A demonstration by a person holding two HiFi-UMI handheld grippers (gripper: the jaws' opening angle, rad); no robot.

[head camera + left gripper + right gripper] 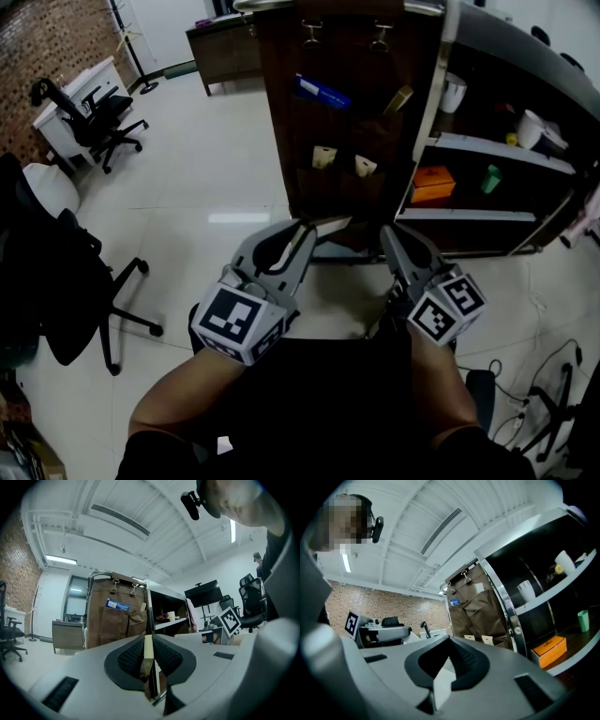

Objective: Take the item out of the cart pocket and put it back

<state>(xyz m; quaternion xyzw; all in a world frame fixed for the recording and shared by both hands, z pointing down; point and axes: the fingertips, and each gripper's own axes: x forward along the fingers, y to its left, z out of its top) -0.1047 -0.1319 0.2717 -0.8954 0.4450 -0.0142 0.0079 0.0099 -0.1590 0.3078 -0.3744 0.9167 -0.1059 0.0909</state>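
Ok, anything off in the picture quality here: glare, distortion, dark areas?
Head view: a glare patch on the floor, the cart side dark. Left gripper view: strong fisheye bending, black corners, a bright ceiling light. Right gripper view: same bending, a mosaic patch top left.

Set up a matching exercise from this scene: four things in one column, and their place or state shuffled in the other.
1. blue packet
2. orange box
3. green cup
4. left claw

A. shut on a thin tan card
B. upper pocket of the brown organizer
C. cart shelf, away from the organizer
D. same shelf, beside the organizer

Pairs: 1-B, 2-D, 3-C, 4-A
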